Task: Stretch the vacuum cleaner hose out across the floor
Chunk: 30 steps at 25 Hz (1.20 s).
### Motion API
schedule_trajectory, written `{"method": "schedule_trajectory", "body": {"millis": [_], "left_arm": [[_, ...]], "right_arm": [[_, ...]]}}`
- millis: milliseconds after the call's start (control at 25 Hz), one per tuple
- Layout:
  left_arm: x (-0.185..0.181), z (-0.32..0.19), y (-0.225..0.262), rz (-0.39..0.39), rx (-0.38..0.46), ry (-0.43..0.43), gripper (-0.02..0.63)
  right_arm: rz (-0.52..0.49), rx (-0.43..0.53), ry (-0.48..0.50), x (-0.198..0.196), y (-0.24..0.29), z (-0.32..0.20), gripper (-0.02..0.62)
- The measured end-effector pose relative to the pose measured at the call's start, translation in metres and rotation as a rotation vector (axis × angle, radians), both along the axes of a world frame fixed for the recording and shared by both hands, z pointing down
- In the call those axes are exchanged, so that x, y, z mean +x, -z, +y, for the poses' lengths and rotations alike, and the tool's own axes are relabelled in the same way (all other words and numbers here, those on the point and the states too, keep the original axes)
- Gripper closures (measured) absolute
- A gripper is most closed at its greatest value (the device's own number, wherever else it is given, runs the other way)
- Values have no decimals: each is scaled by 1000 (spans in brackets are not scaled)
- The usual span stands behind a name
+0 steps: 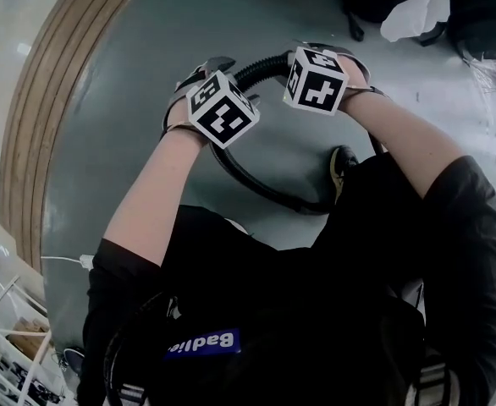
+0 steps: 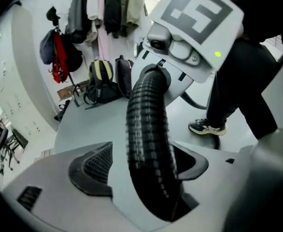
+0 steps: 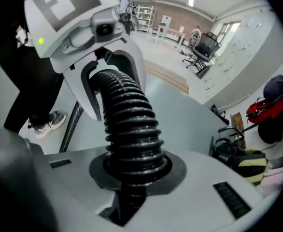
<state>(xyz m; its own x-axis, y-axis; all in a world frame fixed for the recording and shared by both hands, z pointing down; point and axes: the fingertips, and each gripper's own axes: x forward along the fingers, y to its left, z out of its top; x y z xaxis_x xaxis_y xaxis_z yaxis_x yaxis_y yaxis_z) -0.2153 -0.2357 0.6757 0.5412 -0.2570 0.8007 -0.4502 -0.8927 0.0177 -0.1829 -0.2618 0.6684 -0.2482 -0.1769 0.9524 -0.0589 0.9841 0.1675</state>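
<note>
A black ribbed vacuum hose [image 1: 261, 68] runs between my two grippers and loops down over the grey floor [image 1: 146, 74] toward my shoe. My left gripper [image 1: 204, 66] is open. In the left gripper view the hose [image 2: 146, 129] passes between its jaws [image 2: 144, 166], with a clear gap to the left pad [image 2: 91, 170]. My right gripper [image 1: 333, 53] is shut on the hose. In the right gripper view its dark pads [image 3: 180, 170] squeeze the hose [image 3: 129, 115] at the jaws [image 3: 134, 170]. The two grippers are close together, facing each other along the hose.
My shoe [image 1: 343, 161] stands beside the hose loop. Dark bags [image 1: 476, 15] and a white plastic bag [image 1: 413, 7] lie at the far right. A wooden strip [image 1: 53, 100] curves along the left. Coats and backpacks [image 2: 103, 76] crowd one wall; office chairs [image 3: 202, 57] stand further off.
</note>
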Motion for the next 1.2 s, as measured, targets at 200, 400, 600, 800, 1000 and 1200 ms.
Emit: {"method": "schedule_trajectory", "body": {"millis": [200,400,600,800,1000,1200], "left_arm": [[-25,19,-33,26,-48,98,250],[-19,31,-79,140,-164,240,250],[-33,31,-96,186,-249,271,410],[-65,28,-80,53,-281,145,482],[-77,28,-66,-38,-292,32,482],[-100,21,-47,-225,-171,-85,488]], "right_arm": [[-11,-6,-154,25,6,-24,532],[-85,-33,-276,32,20,-45,529],[-66,-42,-314,32,20,-39,521],[-8,-55,-280,50,-4,-28,507],[59,-61,-225,42,-11,-27,310],[90,24,-62,-1,9,-16,295]]}}
